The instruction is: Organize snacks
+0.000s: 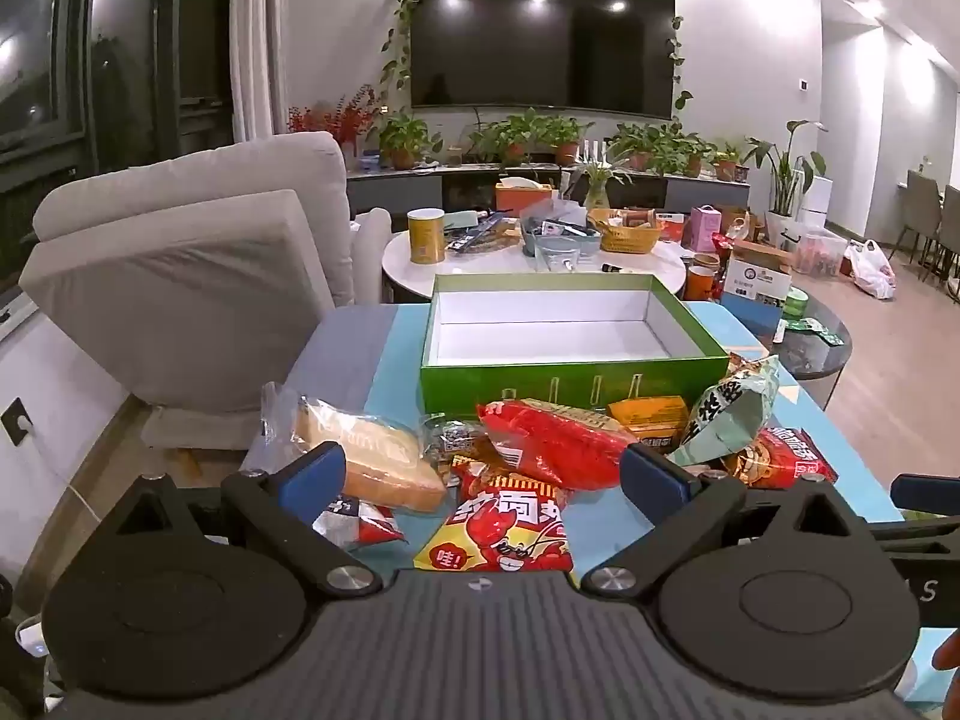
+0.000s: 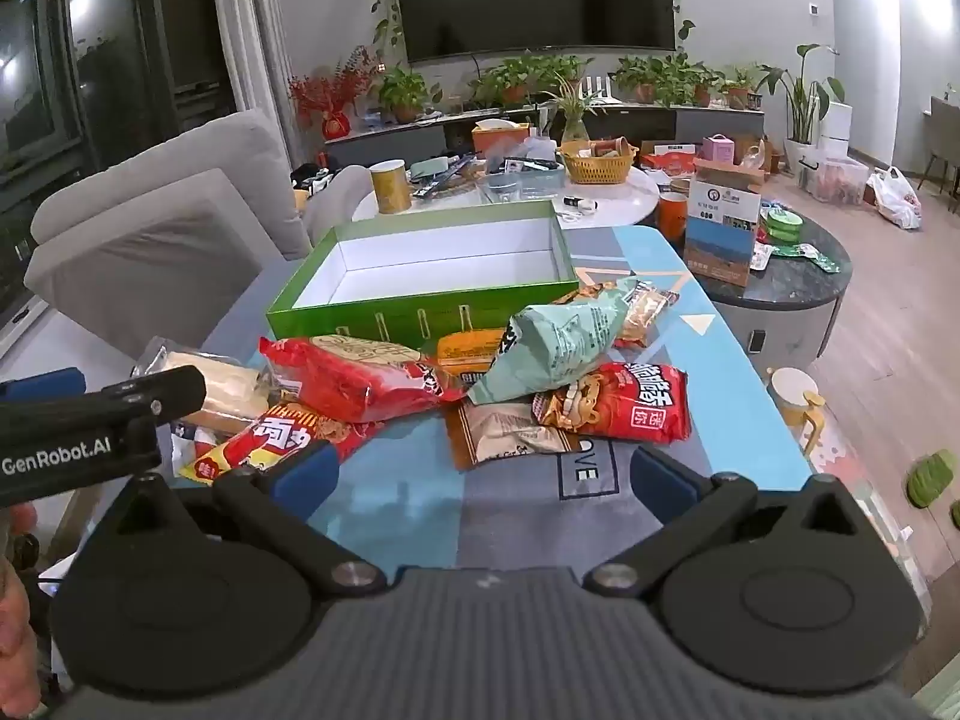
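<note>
While hovering over snacks (image 1: 498, 516), both claws gape, holding nothing.

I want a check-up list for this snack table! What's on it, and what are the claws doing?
Surface: table with a blue and grey patterned cover.
Job's things: green box, open and empty; snack packets piled in front of it: bread, long red packet, pale green bag, crayfish packet.
Clutter: round white table behind, crowded with a yellow can and a basket.
Claws: left claw open over the packets; right claw open over bare cover.
Cables: white cable by the floor.
Surroundings: armchair, dark TV, potted plants.
</note>
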Demonstrator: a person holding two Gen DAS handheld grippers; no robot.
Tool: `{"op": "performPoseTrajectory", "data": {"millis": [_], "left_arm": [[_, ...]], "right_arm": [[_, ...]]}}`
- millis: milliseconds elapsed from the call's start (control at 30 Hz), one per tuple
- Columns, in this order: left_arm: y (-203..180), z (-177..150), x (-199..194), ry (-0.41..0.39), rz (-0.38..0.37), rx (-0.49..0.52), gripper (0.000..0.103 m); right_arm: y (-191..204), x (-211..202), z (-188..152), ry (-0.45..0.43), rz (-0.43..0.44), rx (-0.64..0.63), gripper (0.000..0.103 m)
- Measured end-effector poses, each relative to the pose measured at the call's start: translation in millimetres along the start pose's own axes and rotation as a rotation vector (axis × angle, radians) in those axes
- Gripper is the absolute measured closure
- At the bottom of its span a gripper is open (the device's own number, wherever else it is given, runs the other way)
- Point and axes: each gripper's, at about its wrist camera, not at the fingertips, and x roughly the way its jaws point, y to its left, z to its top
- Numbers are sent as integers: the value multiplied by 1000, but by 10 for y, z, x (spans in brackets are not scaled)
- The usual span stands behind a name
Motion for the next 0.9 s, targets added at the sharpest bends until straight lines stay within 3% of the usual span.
{"op": "performPoseTrajectory", "data": {"millis": [900], "left_arm": [[-64,-148,53,32,-31,2,5]], "right_arm": [[-129,-17,-56,5,6,55,46]]}}
